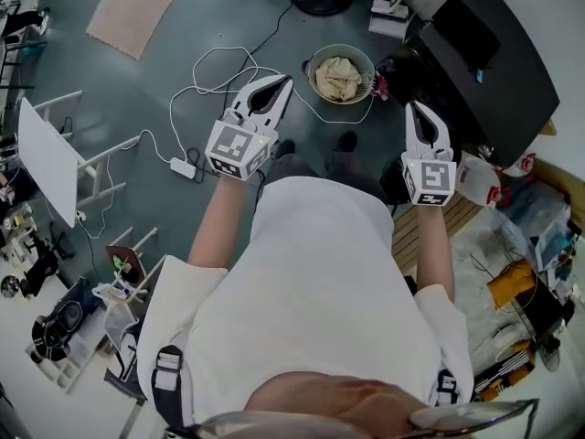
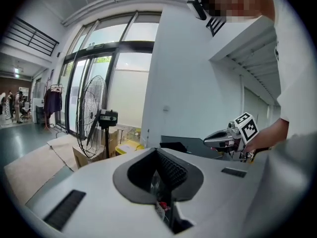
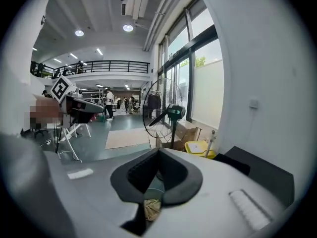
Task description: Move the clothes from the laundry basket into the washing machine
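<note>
A white shirt (image 1: 320, 282) is seen nearest, with two grippers held out ahead of it above the floor.
The left gripper (image 1: 285, 82) and the right gripper (image 1: 415, 108) are each shown with jaws drawn together and nothing pinched. Both are pointed away from the body, the left one angled toward the basket (image 1: 310, 69). That one round basket is stood on the floor just beyond the left tips and between the two grippers. Its mouth is turned up, so no long axis can be told. One beige heap of clothes (image 1: 338, 79) is lodged inside it. One black machine (image 1: 484, 62) is set past the right gripper. The basket is shown whole only in the head view. One fan cage (image 2: 91, 115) and the tall windows are shown only in the gripper views, where each gripper is also caught by the other's camera.
</note>
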A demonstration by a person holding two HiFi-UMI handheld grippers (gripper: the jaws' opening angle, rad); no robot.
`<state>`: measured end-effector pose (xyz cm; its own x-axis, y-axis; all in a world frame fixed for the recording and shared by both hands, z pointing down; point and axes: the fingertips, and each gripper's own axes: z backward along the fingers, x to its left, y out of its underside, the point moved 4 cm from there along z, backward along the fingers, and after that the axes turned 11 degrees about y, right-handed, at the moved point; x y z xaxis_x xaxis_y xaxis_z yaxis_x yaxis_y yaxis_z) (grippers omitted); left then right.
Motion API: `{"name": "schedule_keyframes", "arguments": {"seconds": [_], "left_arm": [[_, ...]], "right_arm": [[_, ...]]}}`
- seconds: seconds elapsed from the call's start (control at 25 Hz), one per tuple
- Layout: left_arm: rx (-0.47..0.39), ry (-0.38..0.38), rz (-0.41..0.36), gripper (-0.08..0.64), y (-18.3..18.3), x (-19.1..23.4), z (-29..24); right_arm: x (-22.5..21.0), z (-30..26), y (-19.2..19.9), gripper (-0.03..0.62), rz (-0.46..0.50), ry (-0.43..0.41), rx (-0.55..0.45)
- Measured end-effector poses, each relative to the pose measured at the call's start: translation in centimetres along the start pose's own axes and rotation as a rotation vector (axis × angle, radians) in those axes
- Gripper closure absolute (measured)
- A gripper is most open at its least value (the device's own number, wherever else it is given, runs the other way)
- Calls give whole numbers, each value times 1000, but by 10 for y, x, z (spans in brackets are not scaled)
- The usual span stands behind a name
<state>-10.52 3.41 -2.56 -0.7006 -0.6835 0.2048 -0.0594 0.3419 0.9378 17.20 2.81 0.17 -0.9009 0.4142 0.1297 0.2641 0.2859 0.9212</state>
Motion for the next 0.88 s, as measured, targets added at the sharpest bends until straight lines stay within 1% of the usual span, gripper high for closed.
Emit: {"name": "schedule_keyframes", "arguments": {"seconds": [0.24, 0.4, 0.52, 0.72, 0.88], "left_arm": [[23, -79, 51, 554, 22, 5, -21], [42, -109, 93, 554, 43, 7, -34], [56, -115, 106, 554, 58, 5, -48], [77, -125, 105, 554, 90, -8, -65], [73, -135, 108, 554, 95, -2, -76]], "right_arm": [[-13, -37, 26, 581, 35, -103, 49], [-14, -59, 45, 581, 42, -158, 84], [-15, -72, 63, 581, 46, -188, 100], [-14, -75, 105, 581, 37, -230, 119], [-9, -89, 119, 581, 34, -269, 143]]}}
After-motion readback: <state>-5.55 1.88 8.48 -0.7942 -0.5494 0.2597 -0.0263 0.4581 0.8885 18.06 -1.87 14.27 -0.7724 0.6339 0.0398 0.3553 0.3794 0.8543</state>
